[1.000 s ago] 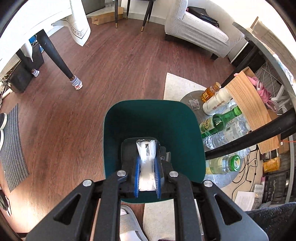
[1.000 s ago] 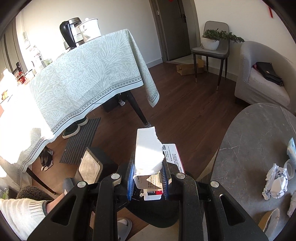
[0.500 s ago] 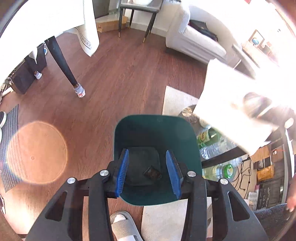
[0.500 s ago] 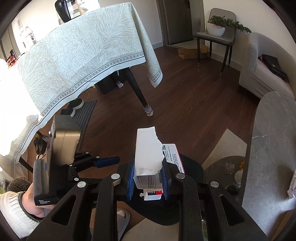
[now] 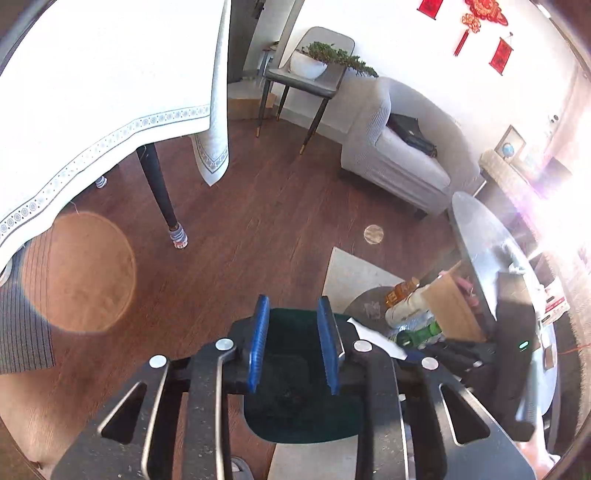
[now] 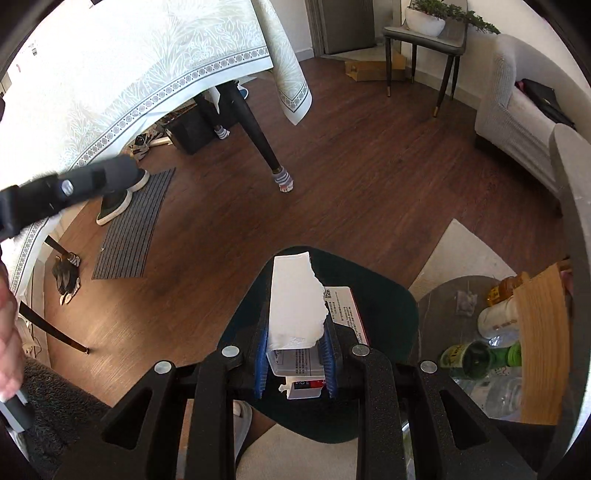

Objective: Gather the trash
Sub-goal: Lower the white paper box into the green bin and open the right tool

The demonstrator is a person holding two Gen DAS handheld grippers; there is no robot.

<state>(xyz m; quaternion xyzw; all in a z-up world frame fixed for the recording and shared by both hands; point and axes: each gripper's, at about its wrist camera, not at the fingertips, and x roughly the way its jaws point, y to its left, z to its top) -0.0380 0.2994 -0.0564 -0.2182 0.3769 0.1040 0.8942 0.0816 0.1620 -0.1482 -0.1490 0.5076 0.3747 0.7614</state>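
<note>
Right gripper [image 6: 295, 363] pinching torn carton [image 6: 297, 310] — light, crushable, best held mid-body — above green bin [image 6: 384, 310]; left gripper [image 5: 294, 345] spread, empty.

We can make out print in several places, but none of it reads clearly. The card [image 6: 341, 310] behind the torn paper [image 6: 295, 299] carries a small code square and lines of Chinese characters, too fine to read. The box [image 6: 297, 363] just below the paper bears more small illegible print. On the wall, red hangings [image 5: 480, 22] show no legible characters.
</note>
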